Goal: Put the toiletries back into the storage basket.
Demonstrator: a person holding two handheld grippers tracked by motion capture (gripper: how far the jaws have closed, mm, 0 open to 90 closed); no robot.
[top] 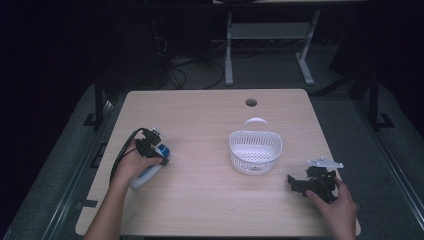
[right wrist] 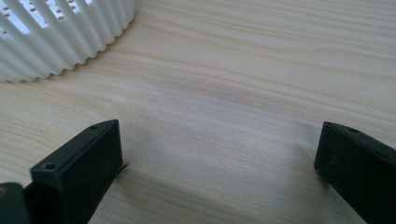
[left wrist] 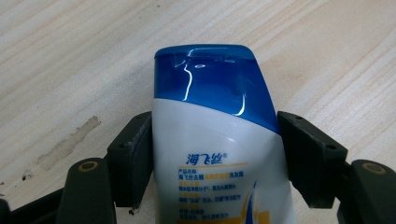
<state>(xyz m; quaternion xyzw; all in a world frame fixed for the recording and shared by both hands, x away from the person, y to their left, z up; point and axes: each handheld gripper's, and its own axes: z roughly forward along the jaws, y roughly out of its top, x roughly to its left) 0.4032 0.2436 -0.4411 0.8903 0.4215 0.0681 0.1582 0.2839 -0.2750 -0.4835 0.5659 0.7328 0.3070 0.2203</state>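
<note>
1. Right gripper (top: 299, 186) is seen near the table's front-right edge, held low over the wood by the right hand (top: 340, 202).
2. In the right gripper view its jaws are spread wide, w/ bare wood between them; nothing is held.
3. Left gripper (top: 159, 151) is seen at the table's left side, gripped by the left hand (top: 132, 167), forearm coming in from the bottom edge.
4. A bottle (left wrist: 219, 154) is lying on the wood under the left gripper: white body, blue cap end pointing away from the person, printed label w/ blue & yellow marks.
5. In the left gripper view the bottle is sat between the two jaws. The one on that view's left is seen right against the white body; the one on its right is at the blue/white edge, approx. touching. Whether the pads are actually pressing cannot be told for certain.
6. The jaws are set far apart, about the bottle's width.
7. The bottle's base end is seen sticking out below the left hand in the high view.
8. A white basket (top: 255, 150) w/ slotted walls and a handle is stood farther in, right of centre, well apart from the bottle.
9. The basket's ribbed wall is seen at the top-left of the right gripper view, near that gripper but apart from it.
10. The table (top: 210, 115) is light wood, w/ a round hole near its far edge.
</note>
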